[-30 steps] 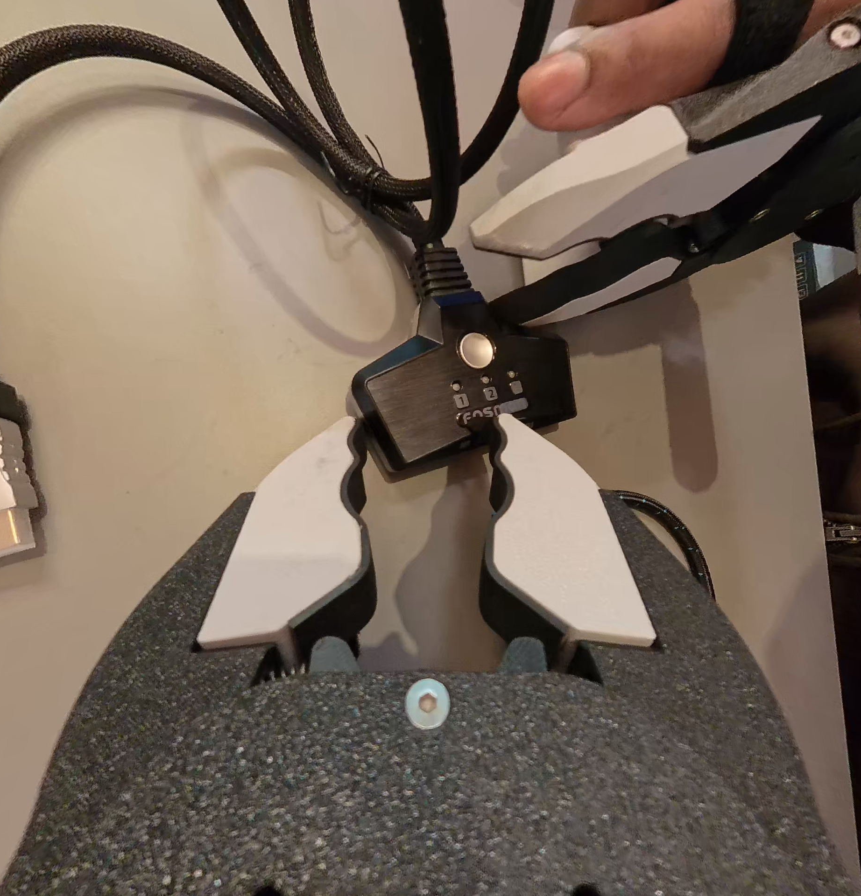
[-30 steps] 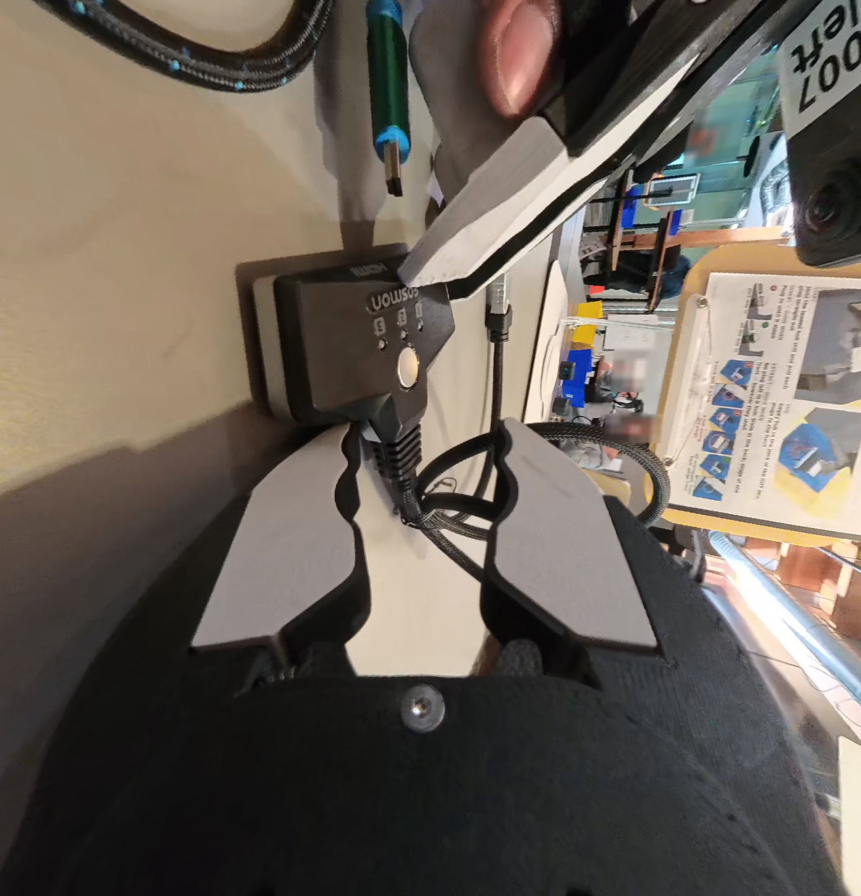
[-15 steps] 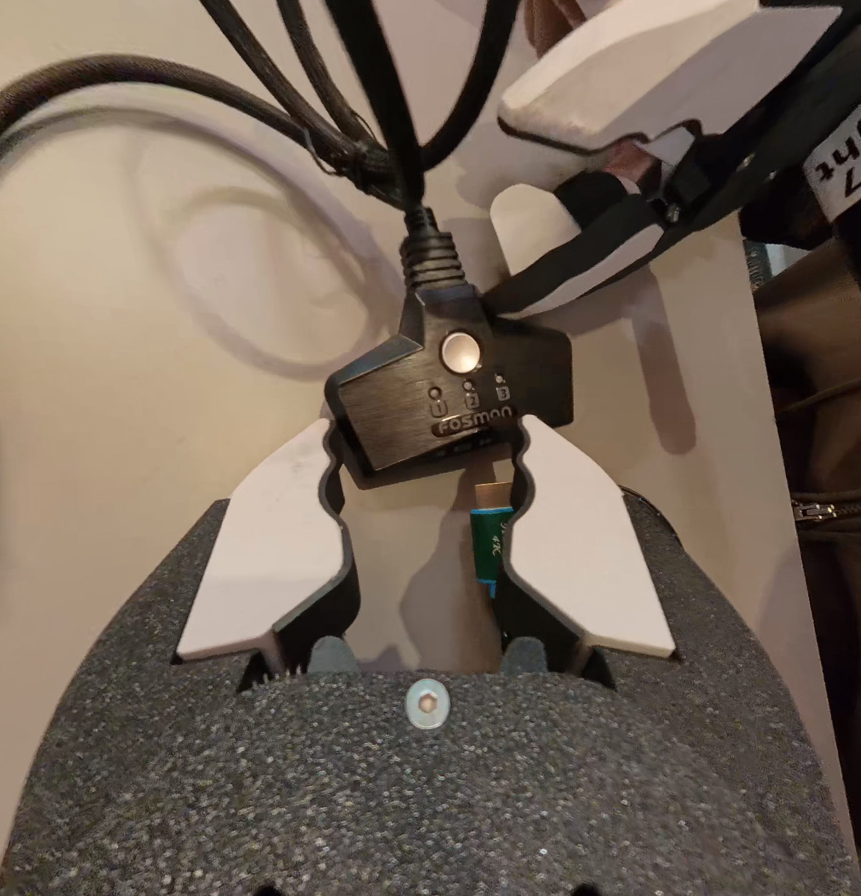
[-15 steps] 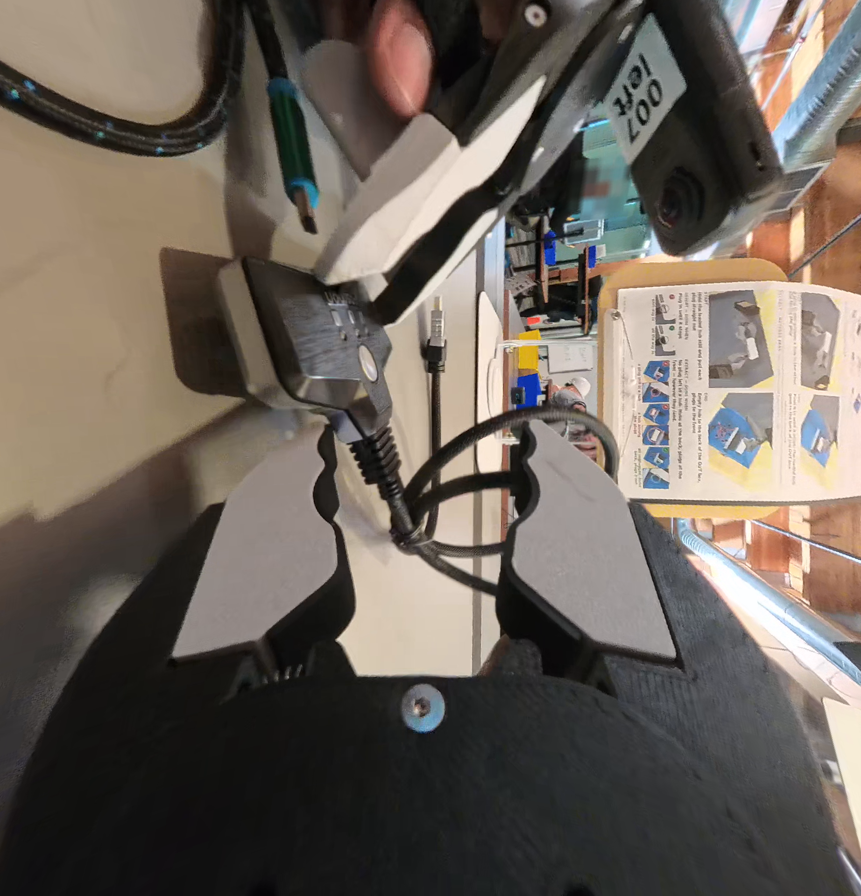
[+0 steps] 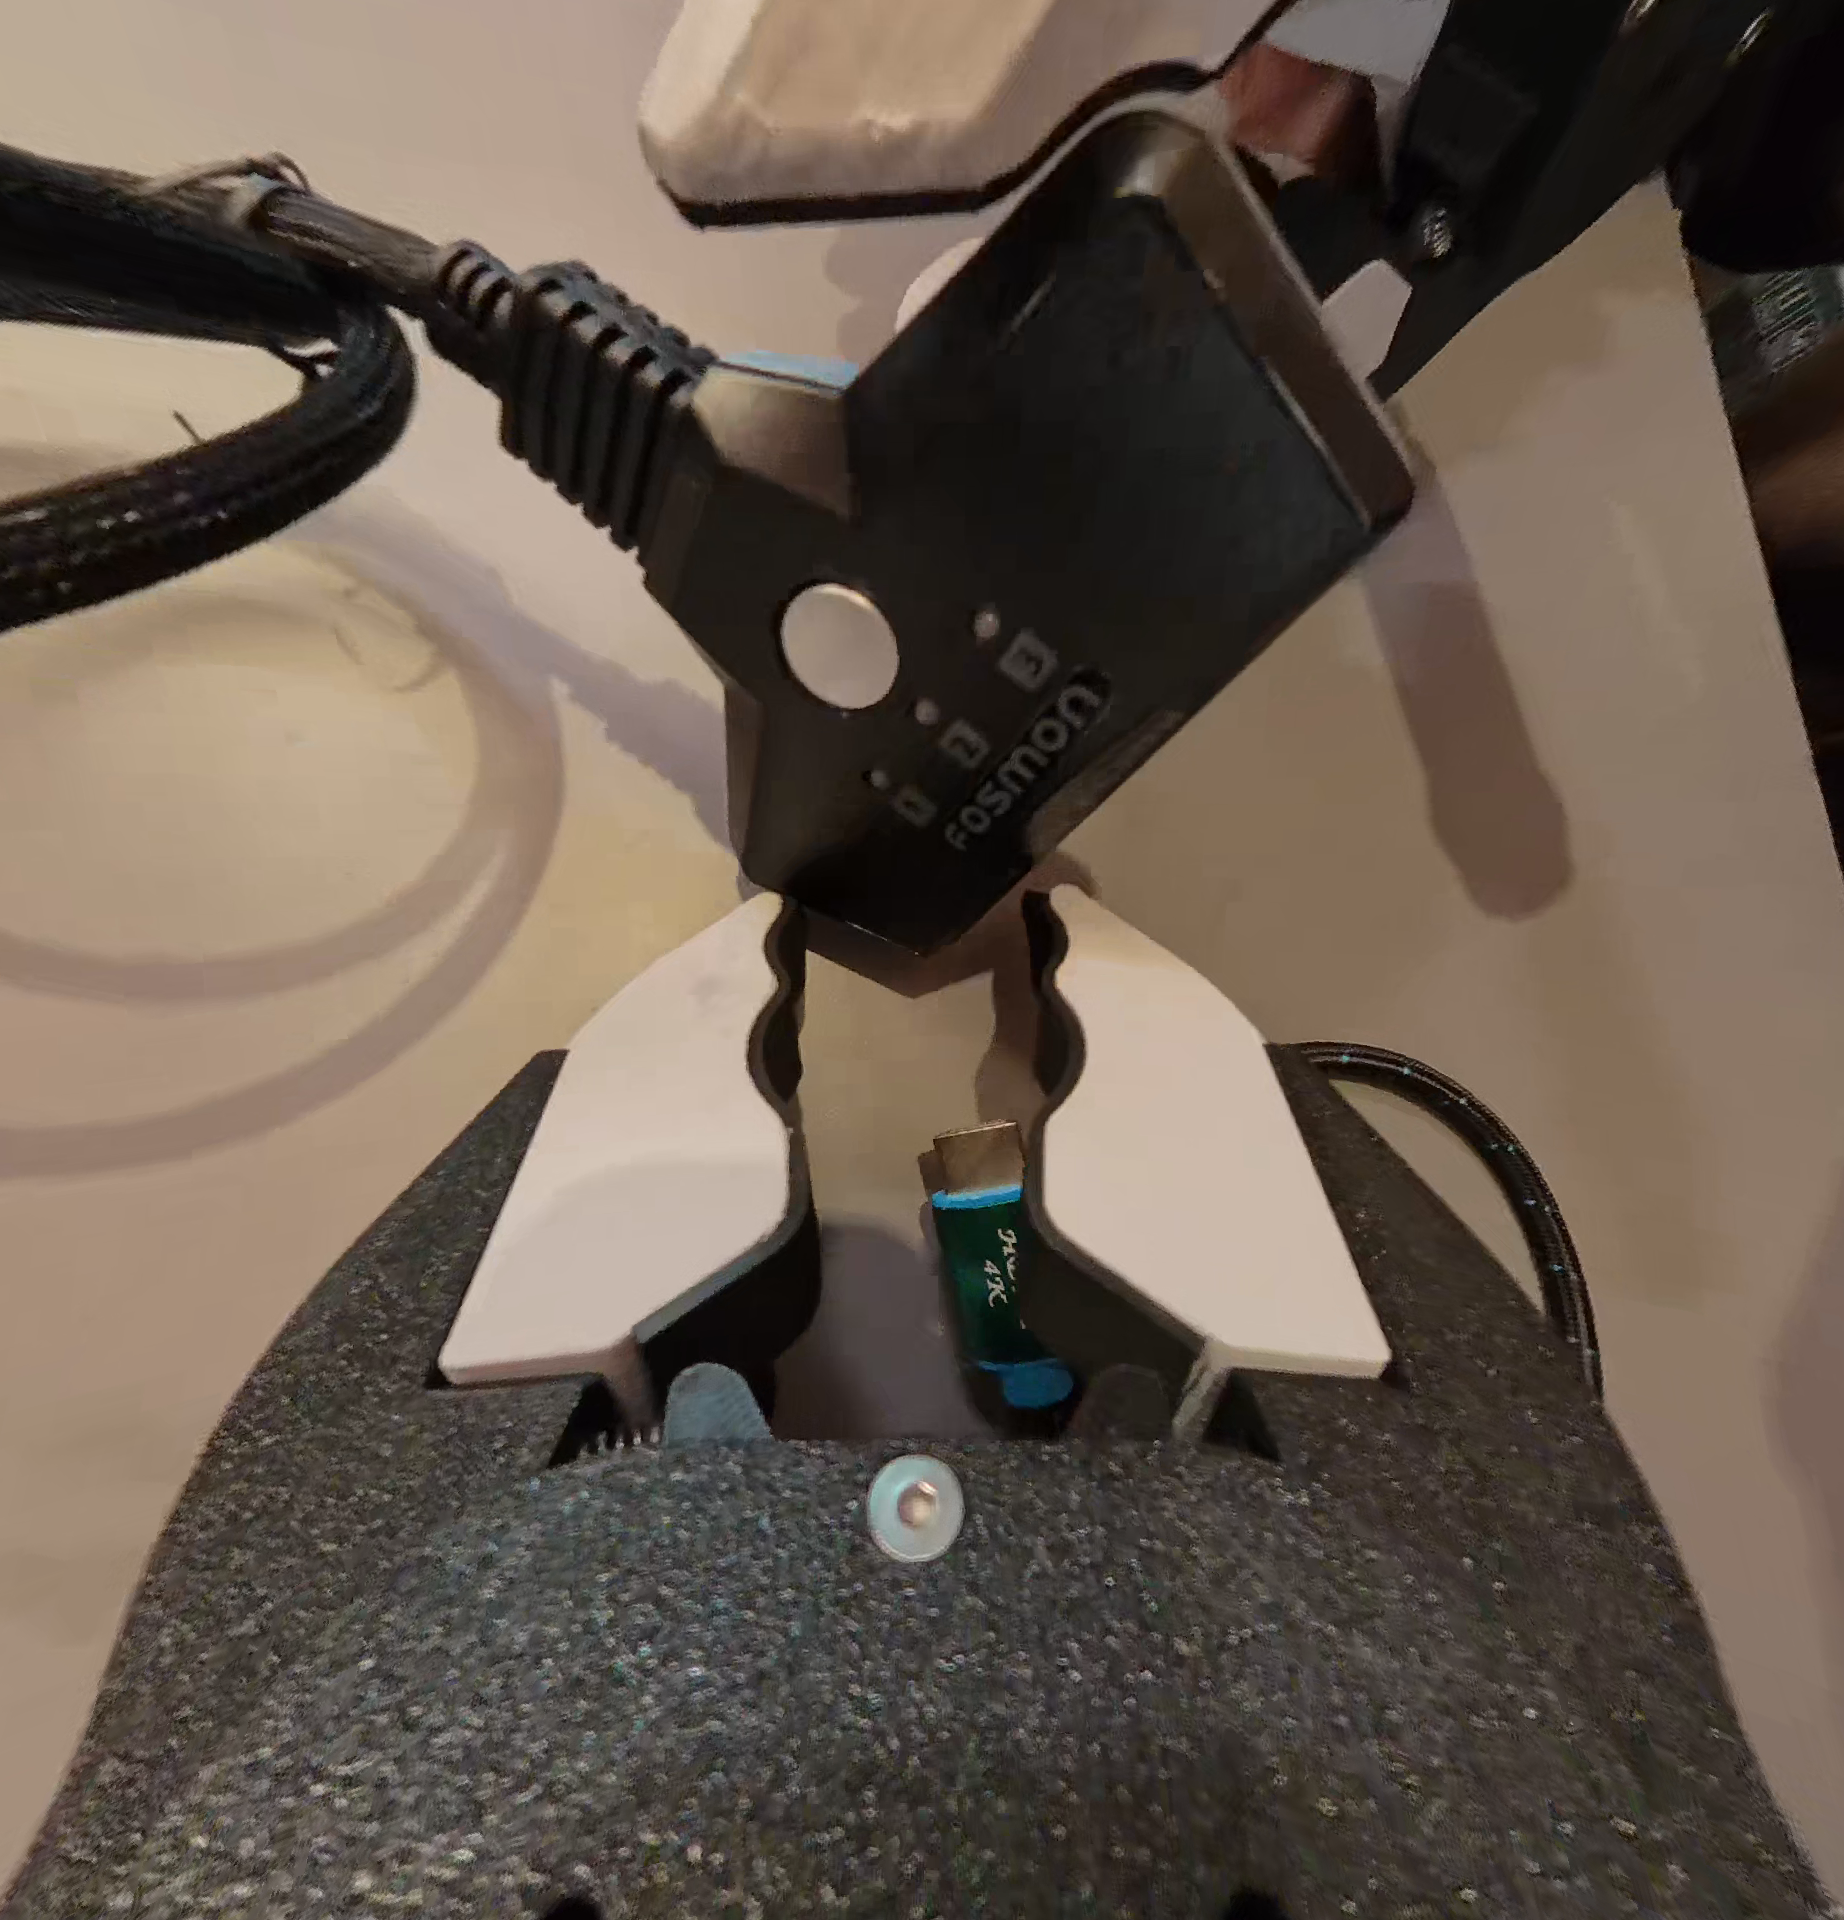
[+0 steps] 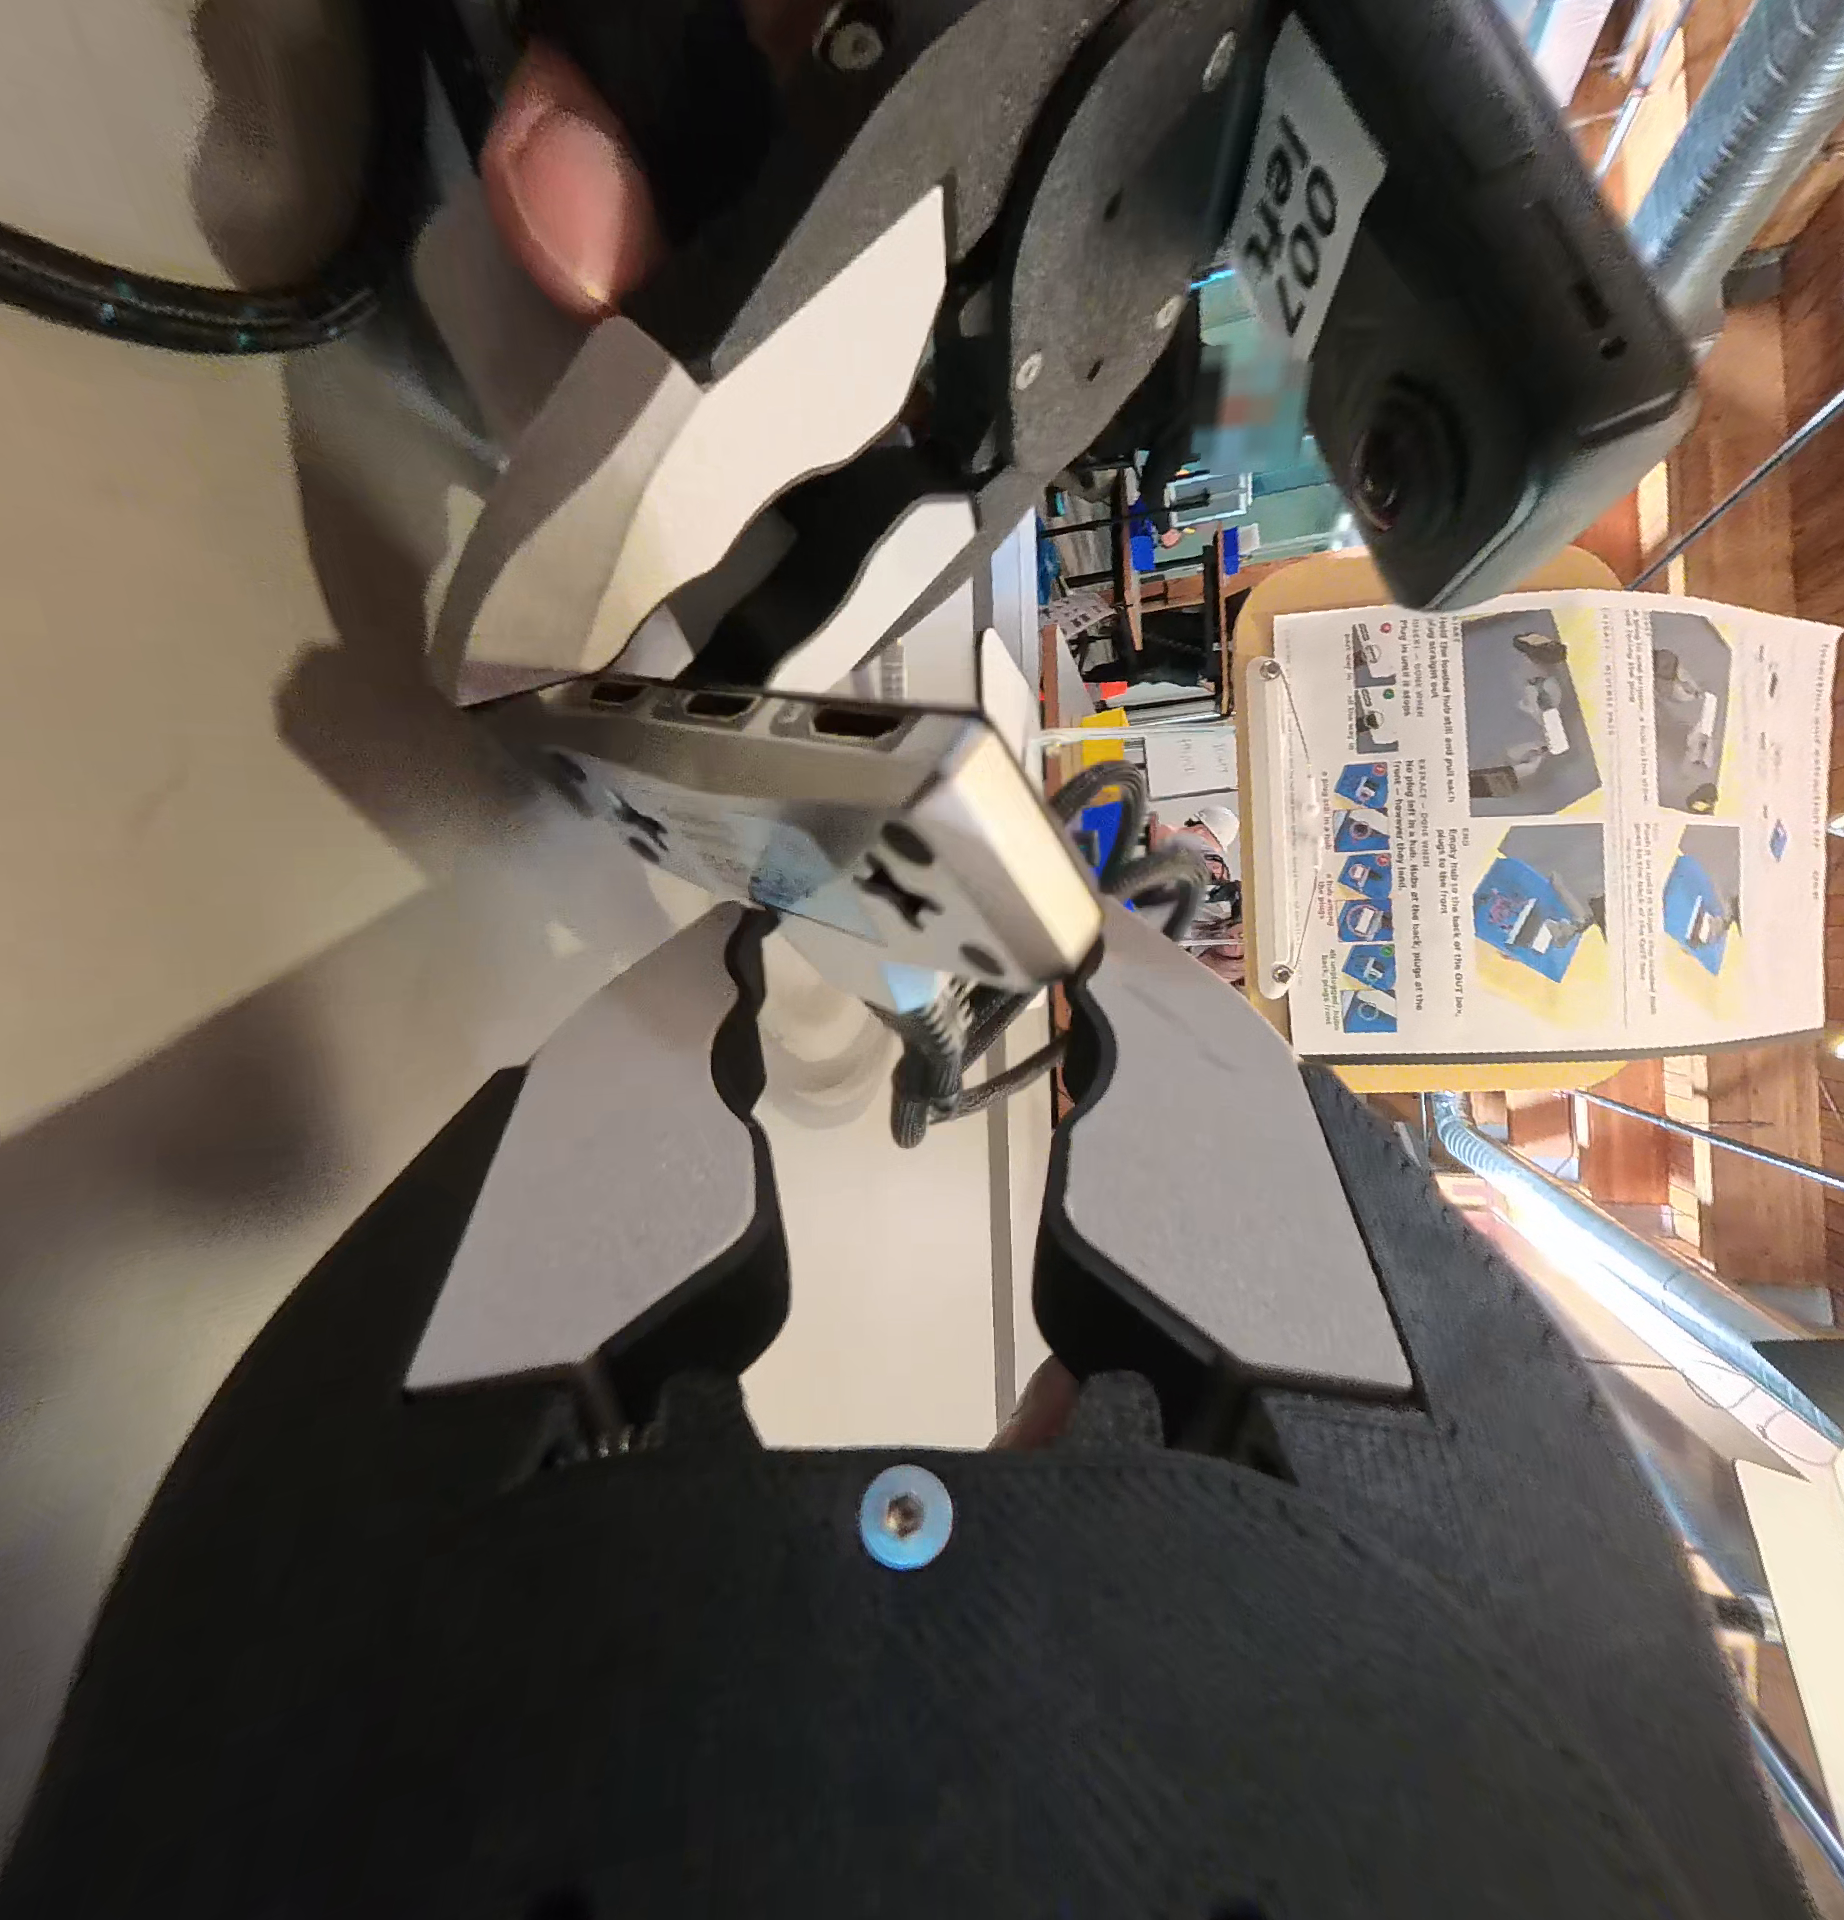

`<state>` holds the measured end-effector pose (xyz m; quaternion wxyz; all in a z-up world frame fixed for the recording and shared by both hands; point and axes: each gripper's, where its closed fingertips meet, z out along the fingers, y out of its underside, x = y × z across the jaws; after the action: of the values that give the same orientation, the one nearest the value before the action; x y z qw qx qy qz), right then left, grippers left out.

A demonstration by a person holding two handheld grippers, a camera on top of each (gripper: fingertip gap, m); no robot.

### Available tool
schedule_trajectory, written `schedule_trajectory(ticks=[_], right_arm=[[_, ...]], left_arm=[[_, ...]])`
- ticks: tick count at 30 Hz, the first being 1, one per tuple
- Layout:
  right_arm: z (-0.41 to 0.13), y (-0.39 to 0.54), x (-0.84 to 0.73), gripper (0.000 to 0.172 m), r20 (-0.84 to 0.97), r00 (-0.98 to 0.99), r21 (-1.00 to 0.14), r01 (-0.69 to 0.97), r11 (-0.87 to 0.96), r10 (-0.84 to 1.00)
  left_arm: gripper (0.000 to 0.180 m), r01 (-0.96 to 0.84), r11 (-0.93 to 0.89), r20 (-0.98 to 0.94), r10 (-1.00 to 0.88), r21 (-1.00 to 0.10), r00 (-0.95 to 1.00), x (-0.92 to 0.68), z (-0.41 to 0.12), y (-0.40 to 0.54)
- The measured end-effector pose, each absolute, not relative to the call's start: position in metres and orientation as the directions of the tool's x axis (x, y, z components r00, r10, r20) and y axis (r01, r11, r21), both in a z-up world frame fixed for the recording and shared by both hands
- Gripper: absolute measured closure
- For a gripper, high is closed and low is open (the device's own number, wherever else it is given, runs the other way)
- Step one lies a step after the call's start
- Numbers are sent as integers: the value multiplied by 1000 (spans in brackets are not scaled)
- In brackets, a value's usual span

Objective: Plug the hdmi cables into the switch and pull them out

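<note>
Left wrist view, nearest first: a green plug (image 5: 985, 1273) with a blue collar and metal tip lies on the pale surface (image 5: 222, 1039), deep between the fingers of my left tool (image 5: 907, 925) and close against the right one. At the tips, the left tool is partly spread, with 1 corner of the black switch box (image 5: 1053, 520) set between them. The left tip meets the box edge. I cannot tell whether both pads press on it. The box is tilted and raised off the surface, its shadow falling below it. Its strain relief runs up-left into black braided cables (image 5: 170, 488).

Right wrist view: my right tool (image 6: 913, 945) is closed across the box near its cable end. Both tips sit against it, the underside with its dark feet faces the camera, and 3 ports show along the far face. Beyond it, the left tool's white fingers (image 6: 689, 499) straddle the port-end corner, and a person's fingertip (image 6: 565, 187) rests on that tool. Farther right stands an illustrated instruction sheet (image 6: 1520, 831).
</note>
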<state>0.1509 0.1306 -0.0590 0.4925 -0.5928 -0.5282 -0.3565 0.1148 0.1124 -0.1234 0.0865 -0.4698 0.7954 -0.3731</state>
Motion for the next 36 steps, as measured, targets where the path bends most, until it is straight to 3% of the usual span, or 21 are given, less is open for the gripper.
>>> schedule_trajectory(ticks=[6,17,24,36], right_arm=[[-77,118,144,103,913,110,-161,982,99,394],[-99,117,132,136,907,36,-93,989,116,420],[-96,125,145,137,926,78,-98,995,36,370],[-94,129,145,137,934,114,-121,993,-1,340]], left_arm=[[143,-672,308,191,-806,-673,-560,112,-124,110],[138,-661,309,191,-798,-684,-571,113,-124,106],[133,-648,262,179,-827,-715,-533,99,-94,125],[131,-717,441,88,-818,-540,-569,36,-116,143]])
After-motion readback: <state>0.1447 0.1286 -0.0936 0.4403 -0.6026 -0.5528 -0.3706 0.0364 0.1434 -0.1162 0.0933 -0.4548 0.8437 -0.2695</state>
